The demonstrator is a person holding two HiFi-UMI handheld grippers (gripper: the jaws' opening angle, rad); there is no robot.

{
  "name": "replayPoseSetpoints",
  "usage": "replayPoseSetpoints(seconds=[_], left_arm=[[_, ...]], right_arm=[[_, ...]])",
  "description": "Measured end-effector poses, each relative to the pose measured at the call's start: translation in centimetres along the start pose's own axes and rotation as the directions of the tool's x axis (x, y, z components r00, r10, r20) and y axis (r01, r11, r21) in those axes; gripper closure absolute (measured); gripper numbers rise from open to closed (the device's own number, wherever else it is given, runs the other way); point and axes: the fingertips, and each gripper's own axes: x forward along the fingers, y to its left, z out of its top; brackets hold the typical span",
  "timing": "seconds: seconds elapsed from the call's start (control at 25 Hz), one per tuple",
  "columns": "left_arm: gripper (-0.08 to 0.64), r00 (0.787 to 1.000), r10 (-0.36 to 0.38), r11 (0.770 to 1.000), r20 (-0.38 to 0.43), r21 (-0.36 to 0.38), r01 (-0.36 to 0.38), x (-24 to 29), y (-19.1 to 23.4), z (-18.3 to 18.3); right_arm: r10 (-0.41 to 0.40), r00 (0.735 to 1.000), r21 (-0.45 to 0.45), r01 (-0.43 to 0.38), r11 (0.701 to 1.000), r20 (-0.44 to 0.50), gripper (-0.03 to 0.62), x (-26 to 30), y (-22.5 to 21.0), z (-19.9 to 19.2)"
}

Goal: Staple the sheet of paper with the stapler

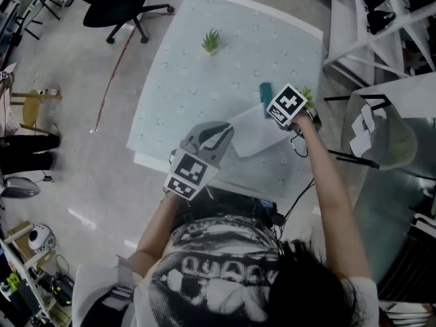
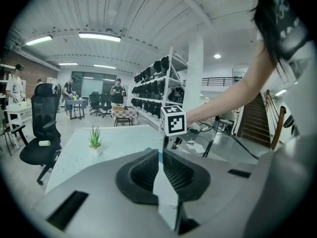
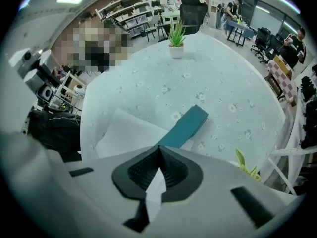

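A: Sheet (image 1: pixel 262 136) lies on the counter (image 1: pixel 204 80), its far edge at the teal stapler (image 1: pixel 266 99).
B: Left gripper (image 2: pixel 159 157) and right gripper (image 3: pixel 158 151) each pinch 1 edge, likely feeding it in straight.

Wide open over the far and left parts of the table (image 1: pixel 180 87), save for a small potted plant (image 1: pixel 211 41) near the far edge. Crowded at the right edge: teal stapler (image 1: pixel 265 95) lying flat, a second small plant (image 1: pixel 308 98) just beside it, right gripper (image 1: pixel 296 122) close by. Near edge taken up by the sheet of paper (image 1: pixel 259 135) and the left gripper (image 1: pixel 221 135). Hemmed in past the right edge by a white rack (image 1: pixel 381 19). Off the far left corner, an office chair (image 1: pixel 126 2), well apart.
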Motion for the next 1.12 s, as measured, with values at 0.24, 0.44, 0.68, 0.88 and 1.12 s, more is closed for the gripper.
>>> replayPoseSetpoints(seconds=[0.24, 0.44, 0.68, 0.88, 1.12], left_arm=[[0.535, 1.000, 0.004, 1.000, 0.011, 0.014, -0.004, -0.1, -0.3, 0.8], [0.535, 1.000, 0.029, 0.999, 0.000, 0.030, -0.029, -0.9, 0.0, 0.5], [0.535, 0.998, 0.064, 0.998, -0.014, 0.030, -0.063, -2.8, -0.6, 0.7], [0.535, 0.997, 0.066, 0.997, -0.039, 0.047, -0.064, -3.4, -0.8, 0.5], [0.535, 0.999, 0.027, 0.997, -0.026, 0.071, -0.025, -4.1, -1.6, 1.1]], right_arm=[[-0.064, 0.998, -0.016, 0.064, 0.998, 0.018, 0.592, 0.5, 0.1, -0.3], [0.015, 0.992, 0.053, -0.022, 0.998, 0.125, 0.594, 0.6, -0.2, -0.2], [-0.007, 0.927, 0.205, -0.076, 0.976, 0.374, 0.594, -1.0, -0.3, -0.8], [-0.112, 0.829, 0.329, -0.091, 0.940, 0.547, 0.594, -3.1, -0.7, -0.4], [-0.319, 0.716, 0.450, 0.008, 0.893, 0.621, 0.595, -5.6, 1.1, -1.9]])
